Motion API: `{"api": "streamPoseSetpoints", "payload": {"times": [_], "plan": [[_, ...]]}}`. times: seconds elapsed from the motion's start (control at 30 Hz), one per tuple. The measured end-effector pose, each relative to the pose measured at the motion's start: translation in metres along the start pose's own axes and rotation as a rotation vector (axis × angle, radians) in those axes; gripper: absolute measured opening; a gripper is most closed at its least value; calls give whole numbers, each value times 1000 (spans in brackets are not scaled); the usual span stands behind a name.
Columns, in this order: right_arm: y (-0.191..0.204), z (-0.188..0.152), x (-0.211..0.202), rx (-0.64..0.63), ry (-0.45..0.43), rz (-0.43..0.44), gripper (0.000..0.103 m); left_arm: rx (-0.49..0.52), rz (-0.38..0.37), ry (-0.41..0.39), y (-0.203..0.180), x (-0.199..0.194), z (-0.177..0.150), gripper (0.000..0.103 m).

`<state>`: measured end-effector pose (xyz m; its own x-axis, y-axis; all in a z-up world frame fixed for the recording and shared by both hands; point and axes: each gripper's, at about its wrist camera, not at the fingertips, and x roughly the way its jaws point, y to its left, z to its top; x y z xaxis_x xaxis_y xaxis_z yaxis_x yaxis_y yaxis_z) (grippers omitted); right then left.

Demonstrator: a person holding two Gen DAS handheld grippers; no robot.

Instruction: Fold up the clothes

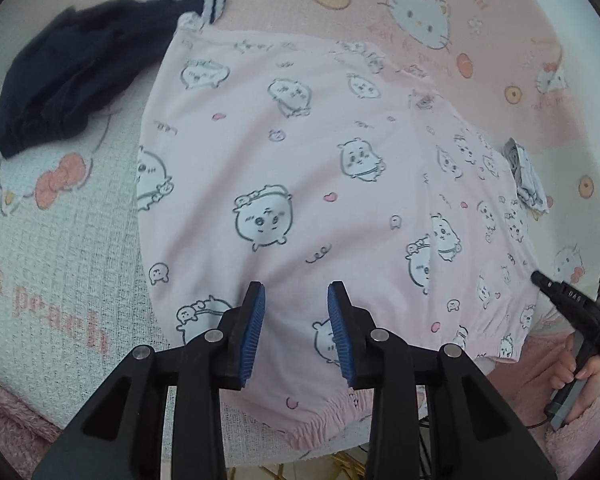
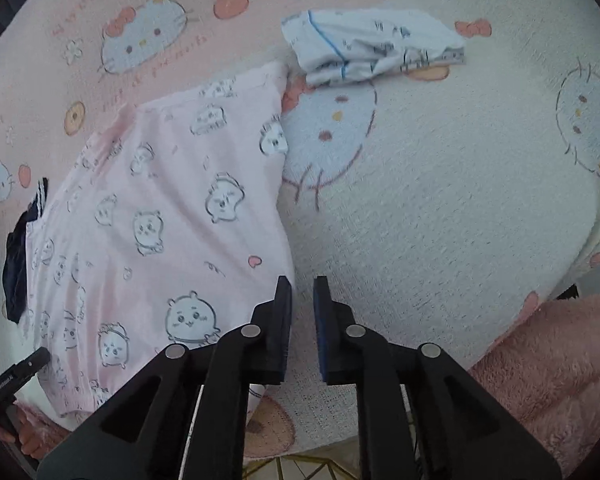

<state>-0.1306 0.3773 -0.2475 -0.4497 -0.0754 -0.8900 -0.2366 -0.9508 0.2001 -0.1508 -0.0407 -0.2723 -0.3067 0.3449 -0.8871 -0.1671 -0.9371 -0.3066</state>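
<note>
Leftmost, ahead and well to the left of the left tool: a dark navy garment, crumpled on the cartoon-print bedspread, its striped cuff touching the far corner of the pink shorts.

Directly under and ahead of the left tool: those pink shorts, spread flat, elastic waistband nearest and bunched just below the blue pads, legs running away toward the far side. Long axis roughly straight ahead of this tool, tipped a little to the left at the far end. Jaws spread wide, gripping nothing, hovering over the waist end; contact with the cloth hard to call.

Further right: the shorts' right side edge, lying just ahead and left of the right tool. Jaws here parted by a narrow gap, nothing between them, poised beside that edge over bare bedspread. From the right wrist view the shorts stretch away up and to the left, waist end near, leg hems far.

Far ahead and slightly right of the right tool: a small white garment with blue trim, bundled, apart from the shorts' far corner.

Judged from this: left tool nearer the waistband middle, right tool nearer the side edge, so likely a fold across the long axis.
</note>
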Motion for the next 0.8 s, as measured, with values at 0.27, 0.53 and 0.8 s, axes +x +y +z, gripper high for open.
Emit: {"api": "streamPoseSetpoints", "payload": {"times": [0.27, 0.53, 0.8], "plan": [[82, -31, -15, -282, -15, 117, 13, 191, 45, 81, -41, 26, -14, 34], [83, -48, 13, -367, 170, 64, 15, 122, 179, 143, -15, 3, -23, 38], [104, -67, 22, -455, 182, 103, 23, 161, 229, 148, -29, 18, -10, 39]]}}
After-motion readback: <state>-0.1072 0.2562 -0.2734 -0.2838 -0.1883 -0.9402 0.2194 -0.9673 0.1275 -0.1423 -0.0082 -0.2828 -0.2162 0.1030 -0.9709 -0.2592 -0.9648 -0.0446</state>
